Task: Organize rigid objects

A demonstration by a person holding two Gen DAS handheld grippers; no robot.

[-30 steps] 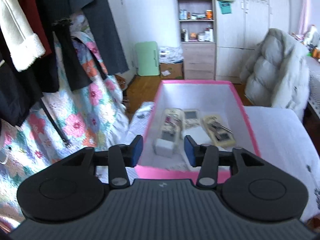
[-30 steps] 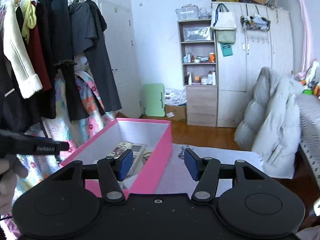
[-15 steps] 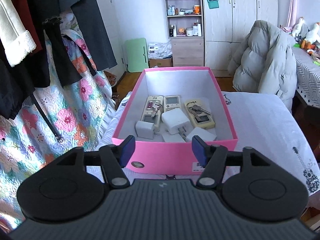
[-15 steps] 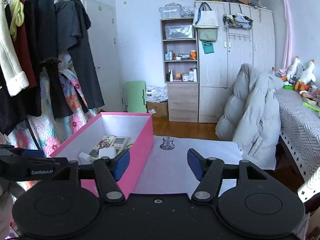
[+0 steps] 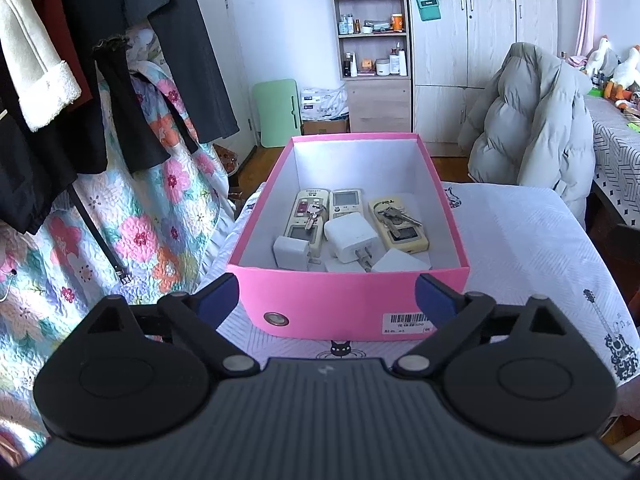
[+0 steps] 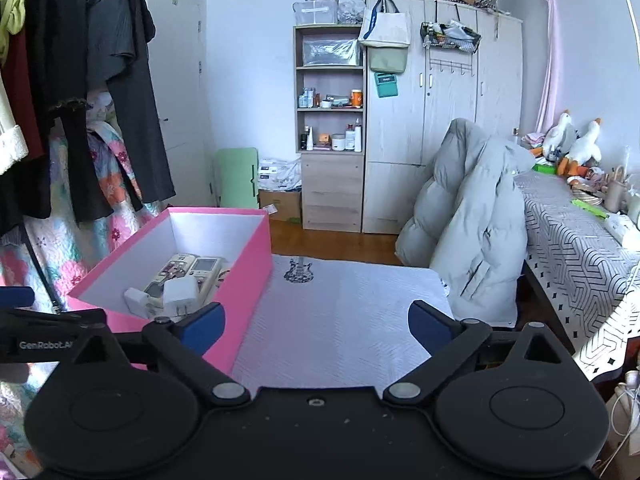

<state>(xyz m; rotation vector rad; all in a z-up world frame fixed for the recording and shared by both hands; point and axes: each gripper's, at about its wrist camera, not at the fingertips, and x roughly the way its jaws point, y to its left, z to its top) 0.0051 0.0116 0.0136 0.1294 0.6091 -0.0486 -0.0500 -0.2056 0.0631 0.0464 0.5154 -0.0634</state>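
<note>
A pink box [image 5: 344,298] stands on the white cloth table [image 5: 532,240]. Inside lie three remote controls [image 5: 306,216], two bunches of keys [image 5: 394,216] and several white chargers [image 5: 352,236]. My left gripper [image 5: 327,304] is open and empty, pulled back before the box's near wall. My right gripper [image 6: 316,326] is open and empty above the bare cloth [image 6: 340,304], right of the box [image 6: 248,264]. The left gripper's body [image 6: 44,340] shows at the left edge of the right wrist view.
A clothes rack with hanging garments [image 5: 80,80] and a floral quilt [image 5: 120,240] stand left of the table. A grey puffer coat on a chair [image 6: 472,220] is behind the table at right. A patterned table [image 6: 576,240] is far right. Shelf and wardrobe [image 6: 332,128] line the back wall.
Both grippers have drawn back and up from the box and opened wider. The left gripper, earlier over the box's contents, is now outside its near wall.
</note>
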